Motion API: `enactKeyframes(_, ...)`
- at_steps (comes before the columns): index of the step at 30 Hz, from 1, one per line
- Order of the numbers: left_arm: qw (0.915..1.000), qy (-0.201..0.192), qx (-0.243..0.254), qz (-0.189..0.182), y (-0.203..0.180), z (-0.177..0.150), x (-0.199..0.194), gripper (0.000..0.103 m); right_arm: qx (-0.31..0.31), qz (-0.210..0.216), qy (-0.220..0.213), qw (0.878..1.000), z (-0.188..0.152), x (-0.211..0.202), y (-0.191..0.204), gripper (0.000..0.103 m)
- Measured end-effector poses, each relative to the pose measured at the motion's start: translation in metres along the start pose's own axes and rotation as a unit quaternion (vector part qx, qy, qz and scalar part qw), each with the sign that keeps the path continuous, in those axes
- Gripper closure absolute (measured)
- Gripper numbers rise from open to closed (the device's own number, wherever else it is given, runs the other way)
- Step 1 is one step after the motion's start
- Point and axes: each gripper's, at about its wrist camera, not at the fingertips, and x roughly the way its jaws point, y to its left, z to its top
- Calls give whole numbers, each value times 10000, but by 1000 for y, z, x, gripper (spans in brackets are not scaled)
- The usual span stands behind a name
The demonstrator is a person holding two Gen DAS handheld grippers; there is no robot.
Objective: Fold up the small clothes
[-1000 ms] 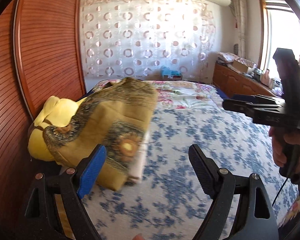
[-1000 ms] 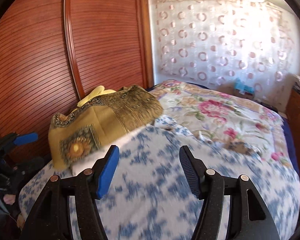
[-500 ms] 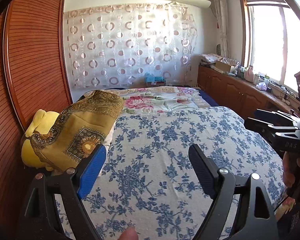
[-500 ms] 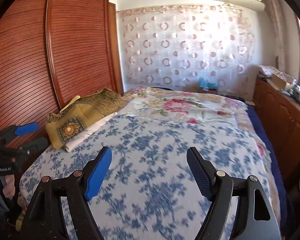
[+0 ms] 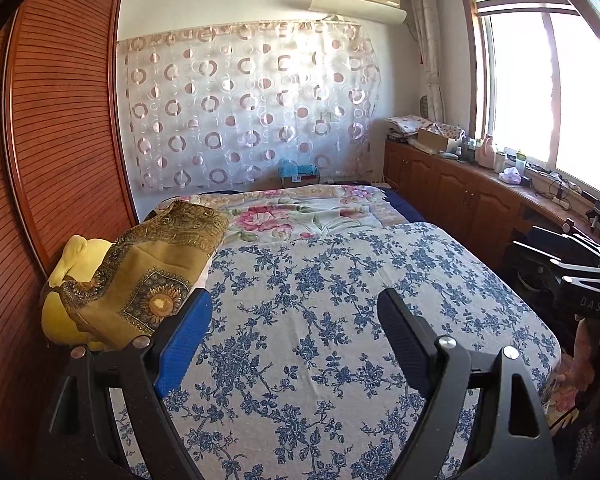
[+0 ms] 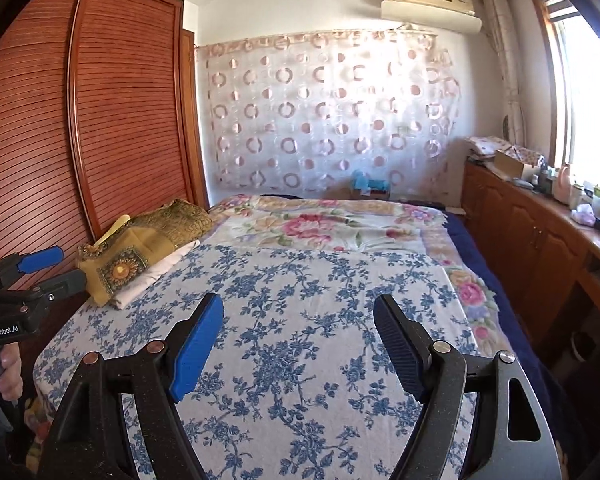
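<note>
A folded mustard cloth with a sunflower print lies at the left edge of the bed, on top of a folded white cloth and against a yellow cushion. My left gripper is open above the blue-flowered bedspread, to the right of the pile, with nothing between its fingers. It also shows at the left edge of the right wrist view, as the left gripper held by a hand. My right gripper is open over the middle of the bedspread, empty.
A wooden slatted wardrobe stands close along the bed's left side. A pink-flowered blanket covers the far end of the bed. A low wooden cabinet with bottles and boxes runs under the window on the right.
Both grippers have pulled back from the mustard pile and swung right, so the whole bed and room now show. The right jaws stand wider than a second ago.
</note>
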Motion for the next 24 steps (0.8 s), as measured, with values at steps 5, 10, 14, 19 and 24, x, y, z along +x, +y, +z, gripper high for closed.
enactKeyframes(5,10000,-33,-55,43,3,1,-2,18,29,-77,-48,10000,-8,-10,12,24)
enactKeyframes(10,9999,-66,-125,78,4,-1,-2,18,57,-127,-53,9999,-11,-10,17,24)
enactKeyframes(14,9998,-60,-157,117,5,-2,-1,18,91,-125,-44,9999,-12,-9,16,24)
enactKeyframes(19,9998,-66,-151,115,5,-1,-1,18,108,-125,-33,9999,-9,-6,4,24)
enactKeyframes(24,9998,-80,-156,107,4,-2,-1,18,105,-159,-52,9998,-6,-6,1,24)
